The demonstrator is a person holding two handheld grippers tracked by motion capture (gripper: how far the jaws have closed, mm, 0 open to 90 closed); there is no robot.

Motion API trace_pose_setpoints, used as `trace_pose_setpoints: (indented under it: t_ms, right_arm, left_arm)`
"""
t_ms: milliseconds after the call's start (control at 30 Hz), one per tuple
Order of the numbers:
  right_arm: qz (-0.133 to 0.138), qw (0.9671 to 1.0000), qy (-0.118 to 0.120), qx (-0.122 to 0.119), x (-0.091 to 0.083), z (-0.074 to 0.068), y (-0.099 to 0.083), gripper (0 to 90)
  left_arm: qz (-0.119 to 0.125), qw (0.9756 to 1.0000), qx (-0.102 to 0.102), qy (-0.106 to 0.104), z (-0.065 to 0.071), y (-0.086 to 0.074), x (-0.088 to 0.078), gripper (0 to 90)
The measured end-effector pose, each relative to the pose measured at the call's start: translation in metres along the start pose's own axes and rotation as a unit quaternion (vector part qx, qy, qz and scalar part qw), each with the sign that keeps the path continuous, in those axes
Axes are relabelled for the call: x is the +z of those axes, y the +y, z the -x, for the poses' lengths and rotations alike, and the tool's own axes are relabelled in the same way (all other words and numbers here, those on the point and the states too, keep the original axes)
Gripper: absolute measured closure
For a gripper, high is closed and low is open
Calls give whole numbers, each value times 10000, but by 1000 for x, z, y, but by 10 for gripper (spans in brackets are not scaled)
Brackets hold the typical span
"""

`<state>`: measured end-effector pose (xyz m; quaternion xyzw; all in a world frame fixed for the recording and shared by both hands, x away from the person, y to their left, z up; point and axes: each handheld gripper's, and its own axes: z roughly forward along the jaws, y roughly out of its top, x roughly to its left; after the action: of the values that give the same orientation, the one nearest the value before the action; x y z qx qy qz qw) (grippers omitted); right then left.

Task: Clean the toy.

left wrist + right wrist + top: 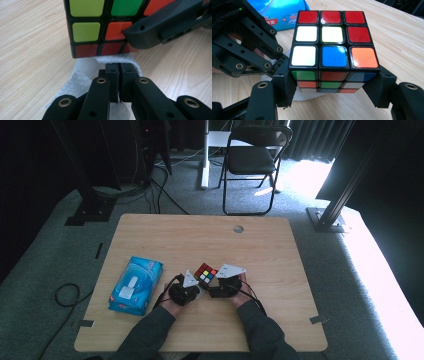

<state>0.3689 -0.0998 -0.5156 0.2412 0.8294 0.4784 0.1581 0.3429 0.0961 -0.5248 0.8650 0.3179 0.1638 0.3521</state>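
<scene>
I saw the wooden worktop (280,255) from above, its far half bare out to a small round hole (238,228) at twelve o'clock. The right half toward three o'clock lay open too. A blue tissue pack (136,285) lay near the left edge at about nine o'clock from my hands, well apart from the work. Beyond the far edge stood a black folding chair (252,157) on grey carpet.

Both my hands met near the front middle of the worktop. The puzzle cube (206,273) sat just beyond them, at twelve o'clock, between the two tools.

My right tool (334,87) gripped the cube, one jaw pressed on each side of its lower layers. In the right gripper view the cube's top face read red, red, red along the far row; white, pale yellow, red in the middle; white, blue, orange nearest. Its frame was black and glossy.

My left tool (117,75) was closed on a white tissue (77,80), its jaws together with the tissue pinched between them. The tissue spread on the worktop and touched the cube's bottom edge. In the left gripper view that near face showed yellow-green, green, orange and red stickers.
</scene>
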Motion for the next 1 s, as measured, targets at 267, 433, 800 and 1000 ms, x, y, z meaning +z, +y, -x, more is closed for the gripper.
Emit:
trace_pose_setpoints:
  t_ms: [267, 433, 800, 1000]
  right_arm:
    - [-27, 10000, -14, 9, 1, 1, -1, 340]
    - [-38, 10000, -19, 18, 1, 1, -1, 339]
    - [-61, 10000, -6, 19, 2, 0, -2, 340]
    - [-62, 10000, -1, 13, 2, 0, -2, 340]
  left_arm:
    - [-208, 9990, -101, 377, -6, -5, 2, 758]
    - [-134, 9988, -308, 353, -10, -7, 0, 583]
    - [-326, 9980, -506, 167, -12, -9, 6, 519]
    - [-401, 9982, -437, 90, -10, -4, 7, 747]
